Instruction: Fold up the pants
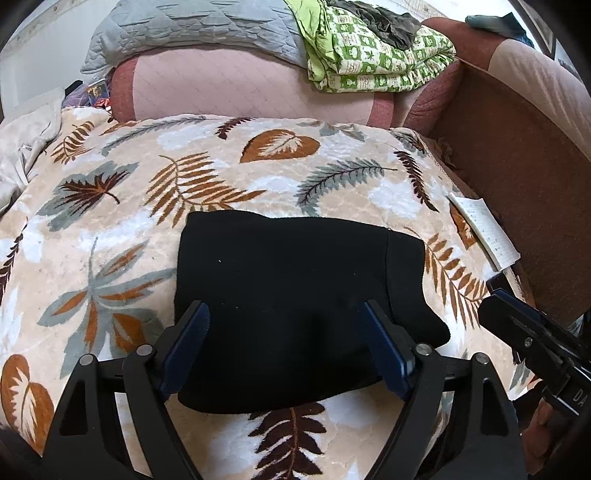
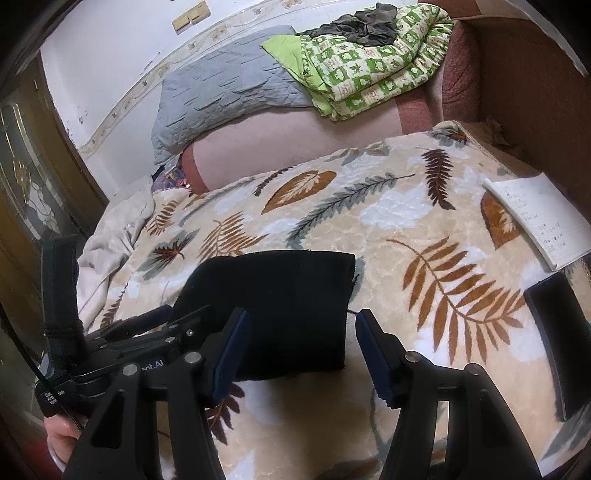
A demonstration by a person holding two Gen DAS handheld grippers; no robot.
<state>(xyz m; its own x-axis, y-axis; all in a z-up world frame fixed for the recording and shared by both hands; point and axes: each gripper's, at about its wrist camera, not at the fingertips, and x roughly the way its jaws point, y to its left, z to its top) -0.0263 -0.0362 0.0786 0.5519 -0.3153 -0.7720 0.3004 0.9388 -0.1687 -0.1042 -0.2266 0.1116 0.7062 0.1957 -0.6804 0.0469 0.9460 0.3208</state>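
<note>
The black pants [image 1: 295, 295] lie folded into a compact rectangle on the leaf-patterned blanket [image 1: 207, 173]. My left gripper [image 1: 284, 314] is open, its blue-padded fingers spread just above the near part of the bundle, holding nothing. In the right wrist view the pants [image 2: 280, 306] lie ahead and to the left. My right gripper [image 2: 301, 325] is open and empty over the bundle's right near corner. The left gripper's body [image 2: 147, 332] shows at the left of that view; the right gripper's tip [image 1: 517, 325] shows at the right edge of the left wrist view.
A white notebook [image 2: 539, 218] and a black phone [image 2: 557, 339] lie on the blanket's right side. A pink bolster [image 1: 240, 85], a grey quilt [image 1: 192, 29] and a green patterned quilt [image 1: 380, 55] are at the back. A brown headboard [image 1: 517, 155] stands at the right.
</note>
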